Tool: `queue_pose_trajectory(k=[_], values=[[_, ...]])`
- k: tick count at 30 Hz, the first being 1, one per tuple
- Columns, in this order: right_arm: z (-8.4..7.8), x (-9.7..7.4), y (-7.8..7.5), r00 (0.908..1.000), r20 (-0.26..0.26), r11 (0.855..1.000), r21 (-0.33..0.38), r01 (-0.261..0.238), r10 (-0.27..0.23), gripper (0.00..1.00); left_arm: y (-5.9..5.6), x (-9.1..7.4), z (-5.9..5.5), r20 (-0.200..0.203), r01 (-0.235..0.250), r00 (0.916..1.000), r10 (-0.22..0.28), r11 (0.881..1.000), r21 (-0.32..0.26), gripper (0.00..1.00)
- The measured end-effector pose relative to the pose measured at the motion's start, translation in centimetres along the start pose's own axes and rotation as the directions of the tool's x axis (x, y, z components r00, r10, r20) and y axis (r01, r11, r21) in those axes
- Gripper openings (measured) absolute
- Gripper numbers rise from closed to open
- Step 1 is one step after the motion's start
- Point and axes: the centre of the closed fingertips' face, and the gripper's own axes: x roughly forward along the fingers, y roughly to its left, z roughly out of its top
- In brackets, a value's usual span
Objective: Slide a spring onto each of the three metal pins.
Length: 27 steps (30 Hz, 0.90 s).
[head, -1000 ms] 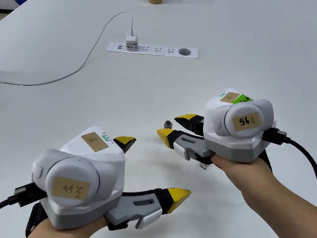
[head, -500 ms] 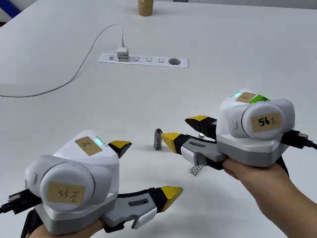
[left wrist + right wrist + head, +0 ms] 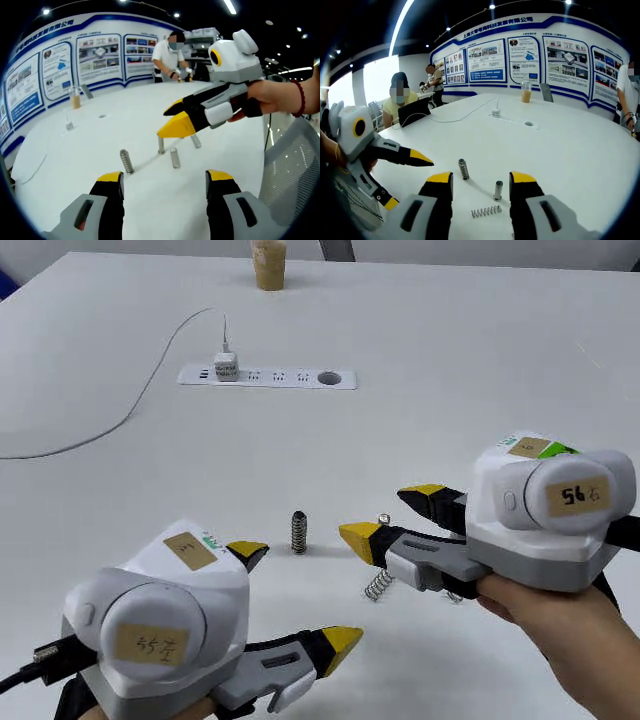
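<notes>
Spring lies loose lower centre, beside bare pin; left gripper, right gripper jaws apart, empty. Risk: clumsy pinch rolls spring away.

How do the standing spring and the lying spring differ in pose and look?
The standing spring is upright; the lying spring rests on its side. The standing spring looks darker, with tighter coils; the lying spring looks paler and looser. Both are small coils on the white table.
</notes>
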Motion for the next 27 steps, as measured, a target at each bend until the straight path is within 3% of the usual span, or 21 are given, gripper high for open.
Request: queue_pose_trajectory(k=[14,27], values=[[-0.2,-2.7,-2.0,0.9986,0.028,0.999,0.008,0.044,-0.044,0.47,-0.8,2.2,0.3,-0.013,0.016,0.9998,-0.016,1.000,0.011,0.57],[-1.2,-4.5,-2.4,0.9995,0.028,1.000,-0.006,0.013,-0.013,0.52,-0.8,3.7,0.4,-0.015,0.006,0.9999,-0.006,0.999,-0.032,0.47]])
